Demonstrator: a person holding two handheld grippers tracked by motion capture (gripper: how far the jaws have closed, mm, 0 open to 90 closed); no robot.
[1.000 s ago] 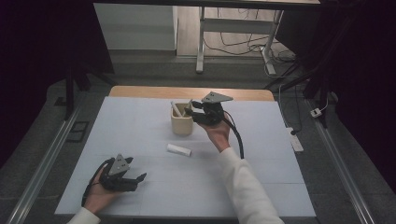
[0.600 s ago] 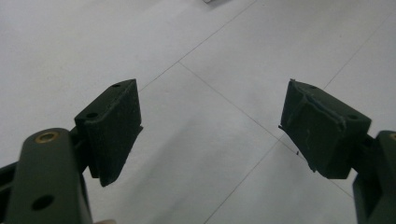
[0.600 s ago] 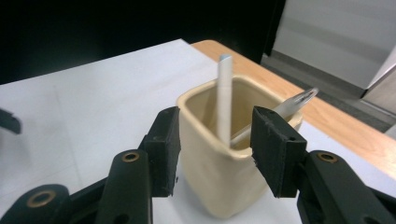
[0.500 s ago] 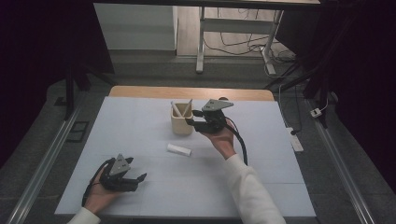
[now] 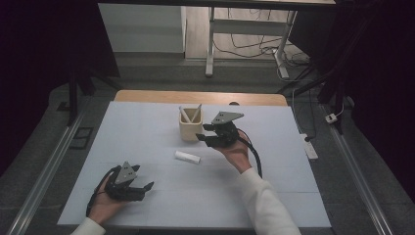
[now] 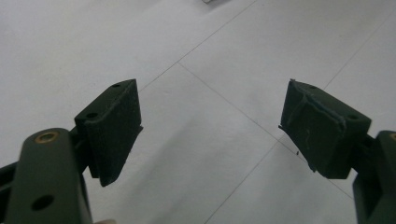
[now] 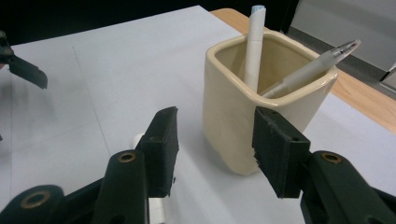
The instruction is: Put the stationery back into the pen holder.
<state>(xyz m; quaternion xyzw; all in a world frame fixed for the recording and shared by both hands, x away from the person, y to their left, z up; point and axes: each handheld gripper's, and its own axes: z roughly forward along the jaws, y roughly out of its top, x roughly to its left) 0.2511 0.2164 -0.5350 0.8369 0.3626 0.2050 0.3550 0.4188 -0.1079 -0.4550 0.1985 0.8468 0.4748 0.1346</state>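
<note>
Right tool [image 5: 201, 137] sits just beside the cream cup [image 5: 190, 129], jaws apart and just been opening, nothing between them. Two pens [image 7: 254, 46] lean inside the cup near the bench's [image 5: 147, 127] far edge. A white tube [image 5: 188, 156] lies nearby. Left tool [image 5: 147, 187] rests open, empty, low on the bench.

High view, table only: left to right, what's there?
Left gripper → white cylinder → cream cup → right gripper
</note>
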